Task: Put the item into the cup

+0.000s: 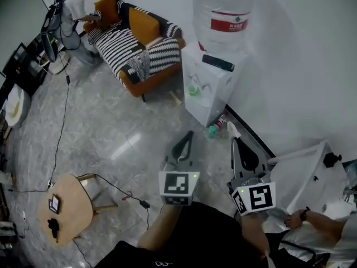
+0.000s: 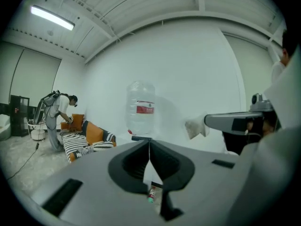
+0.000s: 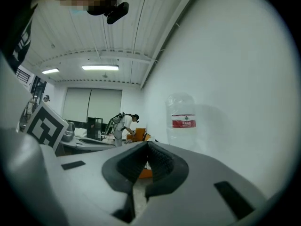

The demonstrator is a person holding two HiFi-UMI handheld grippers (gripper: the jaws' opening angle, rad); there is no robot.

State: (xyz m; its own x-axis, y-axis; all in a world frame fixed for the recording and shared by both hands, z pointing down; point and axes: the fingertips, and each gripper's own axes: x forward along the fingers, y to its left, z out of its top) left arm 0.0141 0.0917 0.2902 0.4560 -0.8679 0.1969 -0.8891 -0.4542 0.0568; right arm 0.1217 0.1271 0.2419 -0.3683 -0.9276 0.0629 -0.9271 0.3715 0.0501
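Observation:
A small green cup (image 1: 192, 89) stands in the tap recess of the white water dispenser (image 1: 215, 94). A black remote-like item (image 1: 217, 62) lies on the dispenser's top, beside the big water bottle (image 1: 223, 15). My left gripper (image 1: 188, 134) and right gripper (image 1: 236, 141) are held side by side over the floor, both pointing toward the dispenser and short of it. In the left gripper view the jaws (image 2: 149, 142) meet with nothing between them. The right gripper (image 3: 146, 145) looks the same, shut and empty. Each view shows the water bottle (image 2: 140, 112) (image 3: 183, 117) ahead.
A small bottle with a green cap (image 1: 215, 130) lies on the floor at the dispenser's foot. An orange sofa (image 1: 142, 43) with striped covers stands at the back, a person (image 1: 75, 15) bending over it. A round wooden table (image 1: 64, 208) and cables sit at the left.

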